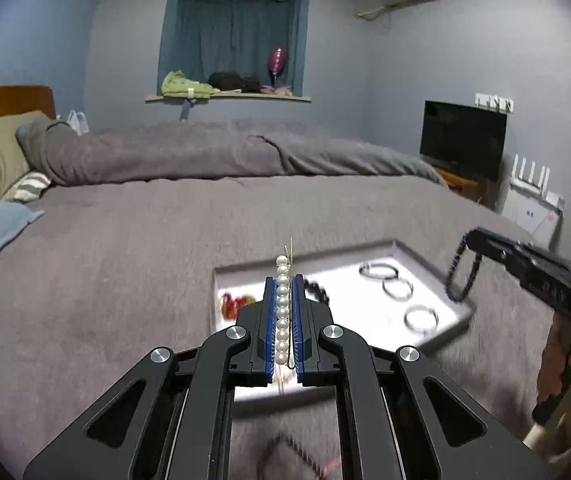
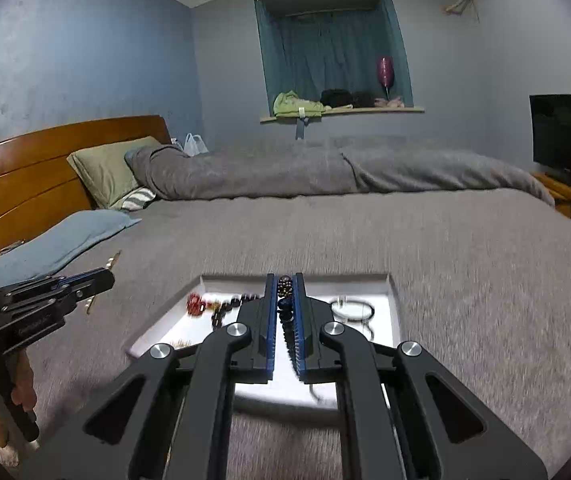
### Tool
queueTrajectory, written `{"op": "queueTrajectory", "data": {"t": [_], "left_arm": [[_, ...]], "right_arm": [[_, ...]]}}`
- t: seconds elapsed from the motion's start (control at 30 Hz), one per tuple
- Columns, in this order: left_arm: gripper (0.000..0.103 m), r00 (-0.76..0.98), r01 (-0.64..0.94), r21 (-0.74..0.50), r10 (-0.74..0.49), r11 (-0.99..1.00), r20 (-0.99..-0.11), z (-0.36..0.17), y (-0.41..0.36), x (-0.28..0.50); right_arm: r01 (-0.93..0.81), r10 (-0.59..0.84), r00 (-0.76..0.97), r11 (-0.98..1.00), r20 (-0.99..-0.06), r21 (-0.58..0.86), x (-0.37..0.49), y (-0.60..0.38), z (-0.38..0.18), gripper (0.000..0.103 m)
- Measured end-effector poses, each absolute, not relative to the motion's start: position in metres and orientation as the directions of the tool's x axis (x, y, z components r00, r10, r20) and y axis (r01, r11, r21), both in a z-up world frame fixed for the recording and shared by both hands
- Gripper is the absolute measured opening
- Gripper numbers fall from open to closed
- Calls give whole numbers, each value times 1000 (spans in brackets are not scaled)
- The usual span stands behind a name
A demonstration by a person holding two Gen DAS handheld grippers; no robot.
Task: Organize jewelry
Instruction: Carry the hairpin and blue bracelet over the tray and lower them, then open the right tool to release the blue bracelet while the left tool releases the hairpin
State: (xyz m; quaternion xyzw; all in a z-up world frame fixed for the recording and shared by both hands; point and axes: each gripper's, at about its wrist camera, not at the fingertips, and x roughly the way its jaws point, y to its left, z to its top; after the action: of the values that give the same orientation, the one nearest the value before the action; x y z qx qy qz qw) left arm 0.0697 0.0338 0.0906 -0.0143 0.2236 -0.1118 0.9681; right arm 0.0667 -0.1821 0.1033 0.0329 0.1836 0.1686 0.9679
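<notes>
My left gripper point(image 1: 284, 280) is shut on a white pearl strand point(image 1: 282, 308), held above the near left of a white tray point(image 1: 401, 250) on the bed. My right gripper point(image 2: 284, 280) is shut on a dark bead bracelet point(image 2: 285, 304) and holds it over the tray point(image 2: 394, 300). In the left wrist view the right gripper point(image 1: 470, 242) shows at the right with the dark bracelet point(image 1: 461, 276) hanging from it. In the tray lie a red bead piece point(image 1: 235, 305), a black bead bracelet point(image 1: 319, 292) and three bangles point(image 1: 397, 288).
The tray rests on a grey bedspread point(image 1: 125, 280). A dark bead chain point(image 1: 297, 452) lies on the bed below my left gripper. Pillows point(image 2: 101, 168) and a wooden headboard point(image 2: 45, 168) are at the left. A TV point(image 1: 463, 140) stands at the right.
</notes>
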Motion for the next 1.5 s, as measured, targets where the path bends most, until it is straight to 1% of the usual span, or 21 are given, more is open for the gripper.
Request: {"op": "queueTrajectory", "data": {"t": [0.07,0.2,0.3,0.5,0.57,0.63,0.73,0.8,0.9,1.03,1.3,1.5], "left_arm": [[8,869,200,-94,-221,975,-444,92,35,87],[8,833,193,-113,-224,975,-506,84,34,123],[8,794,184,-123,-221,975,-567,69,35,145],[8,730,172,-116,-206,978,-652,32,39,163],[8,714,178,-120,-212,977,-668,27,41,166],[8,698,182,-99,-200,978,-687,20,39,167],[8,668,178,-87,-186,980,-721,9,39,172],[8,656,172,-82,-176,982,-734,4,39,174],[9,661,167,-50,-150,985,-736,2,36,174],[9,661,160,-39,-136,986,-738,0,37,176],[9,661,168,-5,-117,986,-741,-3,33,178],[9,660,168,-12,-122,986,-741,-2,33,180]], "right_arm": [[-316,342,876,940,-340,130,80,-179,108,7],[-317,347,872,938,-346,142,104,-174,108,7],[-329,365,851,931,-378,159,118,-169,98,7],[-369,404,777,914,-482,171,137,-159,63,7],[-377,422,756,906,-501,194,140,-159,57,7],[-384,434,740,900,-514,207,141,-158,52,7],[-379,428,728,902,-535,205,141,-157,48,7],[-366,412,720,909,-558,200,144,-156,44,7],[-330,374,700,925,-609,190,152,-156,32,7],[-292,339,678,938,-652,184,158,-162,22,7],[-280,301,664,949,-684,146,160,-160,12,7],[-294,305,650,946,-696,139,161,-158,9,7]]}}
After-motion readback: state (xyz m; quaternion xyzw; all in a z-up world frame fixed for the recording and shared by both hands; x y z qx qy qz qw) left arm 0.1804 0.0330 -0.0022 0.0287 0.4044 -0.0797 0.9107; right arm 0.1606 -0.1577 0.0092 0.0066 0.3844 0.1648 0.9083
